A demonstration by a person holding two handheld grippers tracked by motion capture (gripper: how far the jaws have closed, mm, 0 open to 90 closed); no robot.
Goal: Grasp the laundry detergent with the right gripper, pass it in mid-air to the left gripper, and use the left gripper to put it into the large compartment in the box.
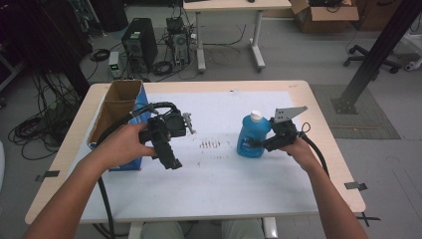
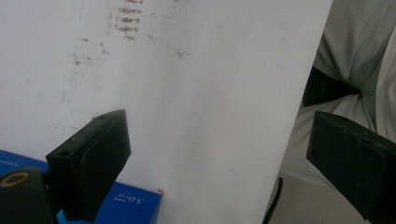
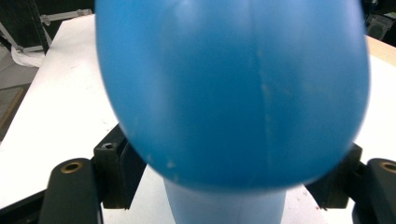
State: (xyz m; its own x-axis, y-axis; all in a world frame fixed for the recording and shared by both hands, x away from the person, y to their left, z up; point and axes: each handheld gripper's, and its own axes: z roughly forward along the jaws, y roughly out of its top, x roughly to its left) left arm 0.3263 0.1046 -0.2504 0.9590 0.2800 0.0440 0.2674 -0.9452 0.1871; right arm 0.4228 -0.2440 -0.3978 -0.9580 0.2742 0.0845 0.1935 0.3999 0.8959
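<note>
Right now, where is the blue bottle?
In the high view the blue bottle stands upright right of the table's centre, between the right gripper's fingers.

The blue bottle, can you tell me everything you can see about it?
The blue bottle looks like see-through plastic with blue liquid inside, a white cap on top and a label on its front. It stands upright on the white table cover, right of the middle. The right gripper reaches in from the bottle's right side, one jaw on each side of its body. In the right gripper view the bottle bulges wide and round between the jaws; whether they press on it is hidden.
</note>
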